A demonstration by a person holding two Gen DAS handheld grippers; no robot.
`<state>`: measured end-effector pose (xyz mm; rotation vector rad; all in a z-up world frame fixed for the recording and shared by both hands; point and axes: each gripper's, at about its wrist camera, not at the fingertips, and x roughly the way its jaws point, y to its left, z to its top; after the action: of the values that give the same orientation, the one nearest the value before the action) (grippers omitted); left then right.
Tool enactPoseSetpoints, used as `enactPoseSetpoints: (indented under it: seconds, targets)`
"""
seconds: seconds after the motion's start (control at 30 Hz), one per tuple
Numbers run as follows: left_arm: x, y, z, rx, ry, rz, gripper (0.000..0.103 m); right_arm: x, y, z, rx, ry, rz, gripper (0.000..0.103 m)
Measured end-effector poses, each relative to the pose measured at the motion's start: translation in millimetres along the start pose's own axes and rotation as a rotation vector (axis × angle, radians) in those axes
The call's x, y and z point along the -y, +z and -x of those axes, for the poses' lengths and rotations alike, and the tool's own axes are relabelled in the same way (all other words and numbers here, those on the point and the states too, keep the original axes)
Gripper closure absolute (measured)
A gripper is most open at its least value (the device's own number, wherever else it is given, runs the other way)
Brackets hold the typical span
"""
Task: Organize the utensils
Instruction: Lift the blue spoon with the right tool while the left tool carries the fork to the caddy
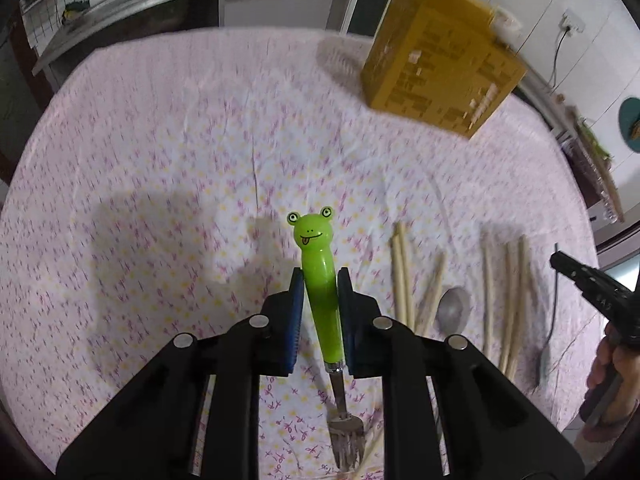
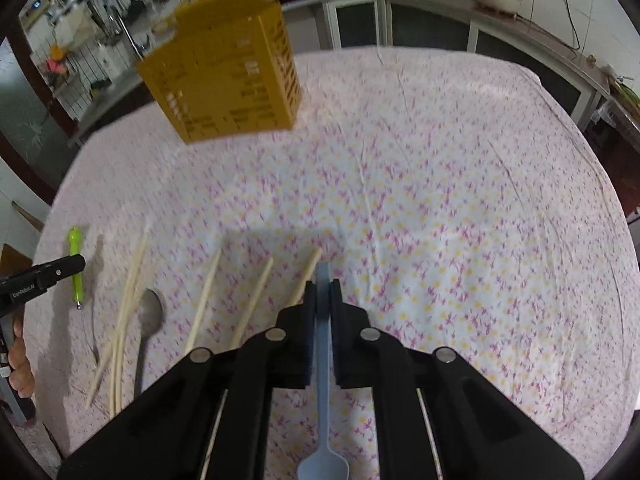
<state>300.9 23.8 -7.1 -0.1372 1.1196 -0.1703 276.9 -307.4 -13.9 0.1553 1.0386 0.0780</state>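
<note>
Left gripper [image 1: 320, 280]: clenched on the green frog-handled fork [image 1: 318, 276], blue pads on both sides of the handle; tines hang toward 6 o'clock, frog head toward 12.
Right gripper [image 2: 322, 294]: clenched on the blue spoon [image 2: 322, 360] by its flat handle; bowl at 6 o'clock, low in frame.
Yellow utensil holder [image 2: 232, 76]: slotted box, standing on the cloth at 11 o'clock in the right view, 1 o'clock in the left view, well apart from both grippers.
Chopsticks [image 2: 204, 300]: several loose sticks lying on the cloth at 8 to 9 o'clock.
Metal spoon [image 2: 150, 316]: lying among the chopsticks, bowl uppermost.
Tablecloth [image 2: 440, 200]: pink floral, wrinkled.
</note>
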Motion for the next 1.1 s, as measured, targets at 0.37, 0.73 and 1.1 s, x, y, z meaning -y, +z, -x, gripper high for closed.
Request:
enactPoseSetpoints:
  seconds: [0.37,0.73,1.1]
  targets:
    - [13.8,12.0,55.6,0.24,0.011,-0.059,0.089,-4.8,16.5,25.7,0.218,0.016,0.02,0.096]
    - [52.4,52.2,101.9,0.495,-0.003,-0.106,0.089,-15.4,68.4,72.5,0.498,-0.004,0.035,0.096]
    - [97.1,131.2,128.0,0.602,-0.029,-0.142,0.089,-38.0,152.0,107.6,0.644,0.024,0.04,0.096]
